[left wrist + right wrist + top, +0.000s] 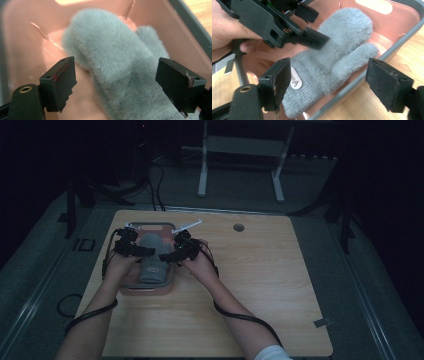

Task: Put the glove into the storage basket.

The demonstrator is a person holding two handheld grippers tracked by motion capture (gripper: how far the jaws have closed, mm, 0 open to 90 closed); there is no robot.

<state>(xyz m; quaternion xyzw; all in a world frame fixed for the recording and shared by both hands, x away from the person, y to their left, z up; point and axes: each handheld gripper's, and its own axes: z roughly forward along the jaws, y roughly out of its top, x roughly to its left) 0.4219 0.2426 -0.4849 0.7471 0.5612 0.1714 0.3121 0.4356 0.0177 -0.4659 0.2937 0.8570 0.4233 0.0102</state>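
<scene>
1. A grey fluffy mitten (337, 52) lies flat inside the pink tray (150, 291) at the left of the wooden table (260, 285), its knitted cuff toward the near end and its thumb on the right side.
2. The left gripper (116, 82) hangs just above the mitten's furry body, jaws spread wide on either side and holding nothing.
3. The right gripper (324, 85) is also wide apart and empty, straddling the cuff end over the tray's near right rim.
4. To do this well, I'd say each gripper should drop straight down until the pads sink into the pile, then close on the fabric itself, not the tray wall.
5. The cuff looks the firmer hold; fur alone may slip.
6. The two tools sit close together, so keeping them apart avoids a knock.
</scene>
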